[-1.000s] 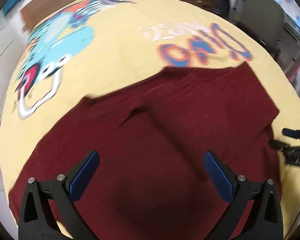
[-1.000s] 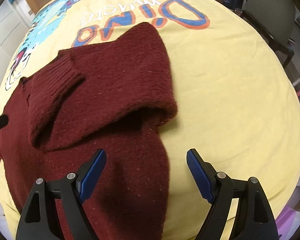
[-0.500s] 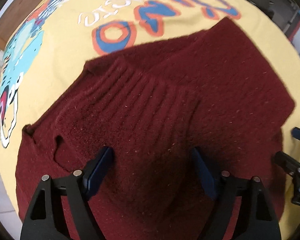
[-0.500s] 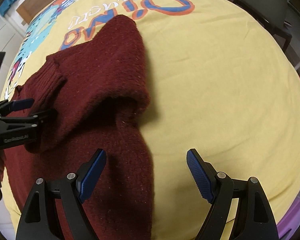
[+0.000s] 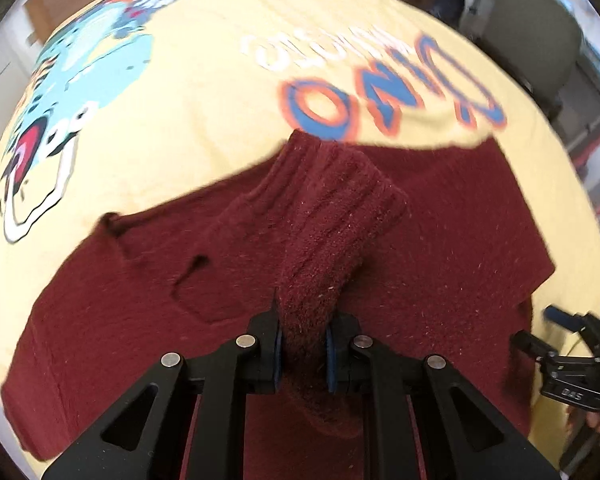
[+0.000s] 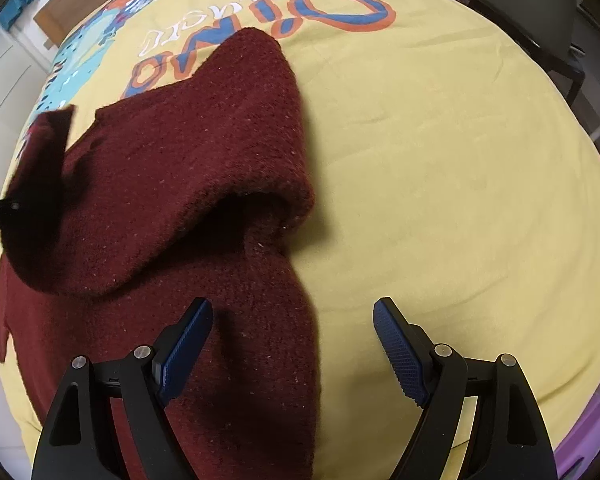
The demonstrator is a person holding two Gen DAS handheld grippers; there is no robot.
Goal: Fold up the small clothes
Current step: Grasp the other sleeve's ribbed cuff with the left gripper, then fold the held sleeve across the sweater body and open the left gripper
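On yellow dinosaur blanket (image 5: 220, 92): maroon sweater (image 5: 440, 248), ribbed cuff (image 5: 340, 208) pointing away, clamped by left gripper (image 5: 302, 354); right gripper (image 6: 290, 350) released.

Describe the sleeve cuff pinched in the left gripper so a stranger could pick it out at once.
Start at the yellow bedsheet printed with a cartoon dinosaur; on it lies a dark red knitted sweater. Above the sweater's body rises its ribbed sleeve cuff, clamped between the blue-padded fingers of the left gripper. Its raised ribs and lifted, bunched shape set it apart from the flat knit around it.
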